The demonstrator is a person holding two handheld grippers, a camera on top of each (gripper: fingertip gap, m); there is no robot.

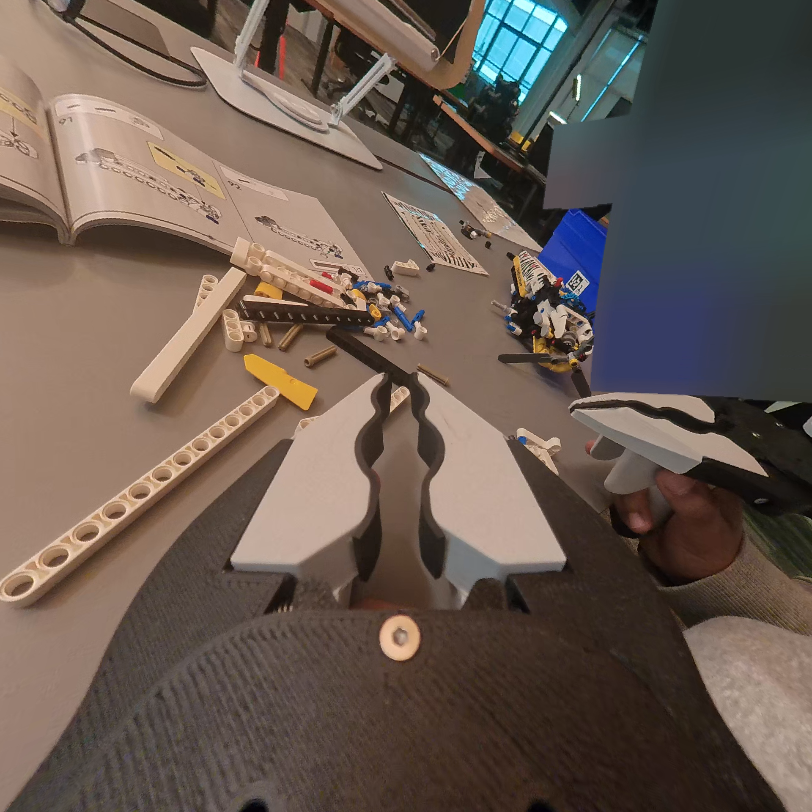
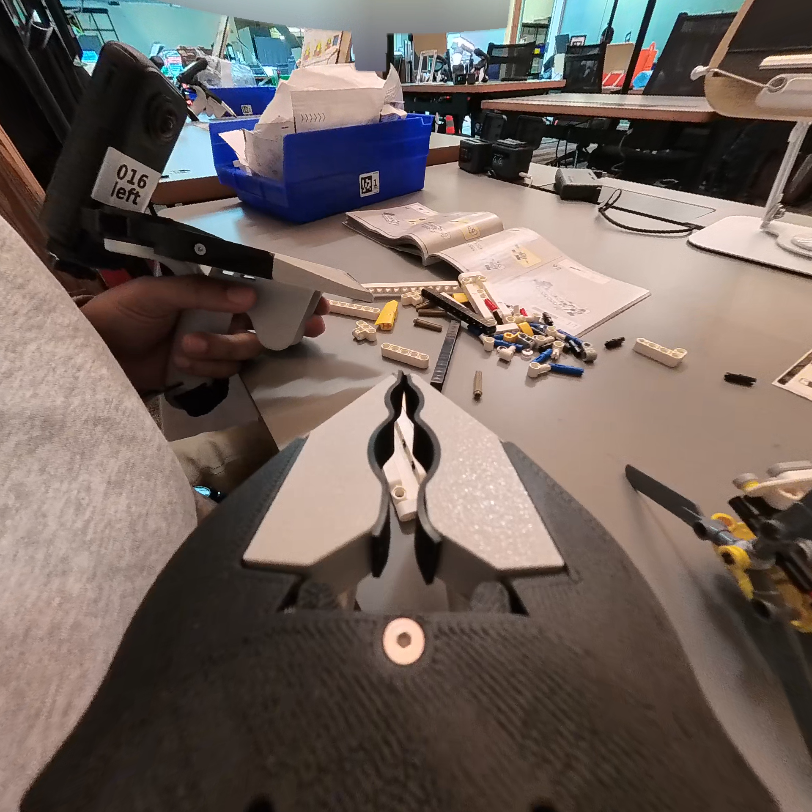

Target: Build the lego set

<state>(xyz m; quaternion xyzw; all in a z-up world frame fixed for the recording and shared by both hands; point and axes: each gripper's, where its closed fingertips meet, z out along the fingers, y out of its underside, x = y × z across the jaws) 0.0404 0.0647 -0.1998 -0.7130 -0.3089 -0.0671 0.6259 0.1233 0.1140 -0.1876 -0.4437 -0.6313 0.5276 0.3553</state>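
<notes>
While much of the set is plainly unbuilt, a partly built model [image 1: 545,316] in black, white and yellow already lies on the desk [image 1: 88,307], with a dark blade [image 1: 525,358] sticking out of its near end, so I judge the build somewhere in its middle. What is left lies loose: a heap of small blue, white and grey pins [image 2: 536,342], a long white beam [image 1: 136,496], a broad white panel [image 1: 189,338], a yellow panel [image 1: 281,380], a black beam [image 1: 307,314] and several tan pins, all near the open instruction booklet [image 1: 145,175]. The right tool [image 2: 402,386] is clenched on a small white piece [image 2: 404,474], which sits between its fingers with its long axis running along them, one end toward the tips and the holed end toward the camera. The left tool [image 1: 400,380] has its tips nearly together; a thin black strip [image 1: 364,351] lies right at them and runs away up and to the left on the desk, but I cannot tell whether it is gripped or only lying beyond the tips. In the right wrist view that strip [image 2: 446,351] lies flat, pointing away from the person toward the pin heap. A blue bin [image 2: 320,171] stuffed with paper stands farther back.
</notes>
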